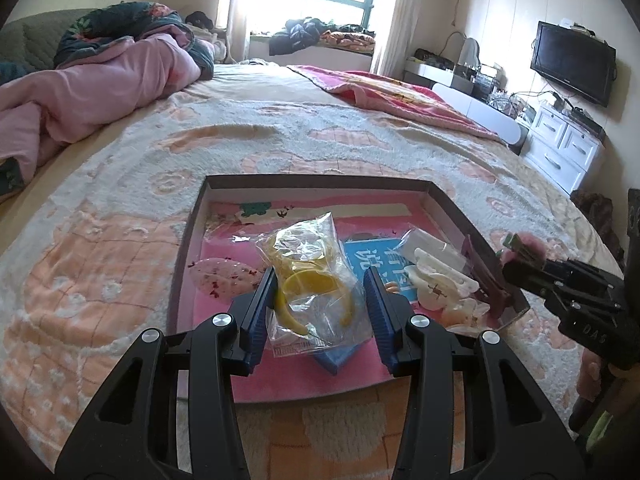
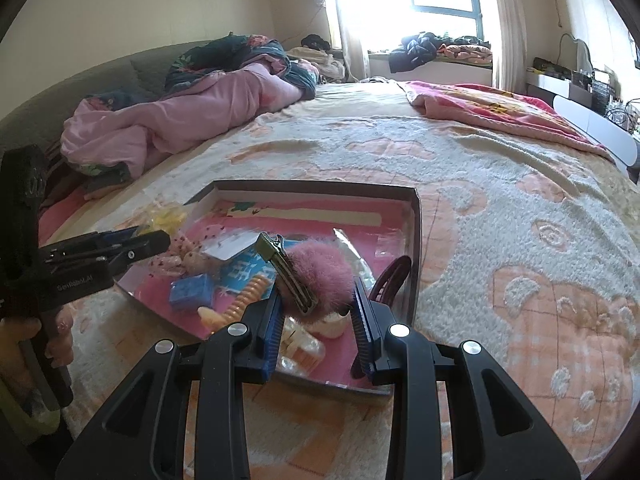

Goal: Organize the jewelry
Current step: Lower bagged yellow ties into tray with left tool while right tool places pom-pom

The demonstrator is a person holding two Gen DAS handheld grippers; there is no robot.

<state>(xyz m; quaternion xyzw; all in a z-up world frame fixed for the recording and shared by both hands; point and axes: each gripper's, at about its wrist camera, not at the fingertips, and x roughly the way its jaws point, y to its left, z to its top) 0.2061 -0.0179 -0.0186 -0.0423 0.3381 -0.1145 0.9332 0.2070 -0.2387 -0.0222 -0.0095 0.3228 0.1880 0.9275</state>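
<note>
A shallow box lid [image 1: 320, 181] with a pink inside lies on the bed. My left gripper [image 1: 320, 284] is shut on a clear plastic bag of yellow bangles [image 1: 310, 276], holding it over the box. My right gripper [image 2: 316, 292] is shut on a pink fluffy hair clip [image 2: 316, 270] with a metal clasp, above the box's right side [image 2: 416, 240]. In the box lie white claw clips [image 1: 440, 280], a blue block [image 2: 191, 292], an orange spiral hair tie [image 2: 248, 294] and a dark red clip [image 2: 390, 276].
The bed has a cream and peach blanket [image 1: 280, 140]. A pink quilt [image 1: 92, 92] is bunched at the far left. A red blanket [image 1: 400, 96] lies at the far right. A TV [image 1: 572, 64] and white drawers [image 1: 560, 148] stand at the right.
</note>
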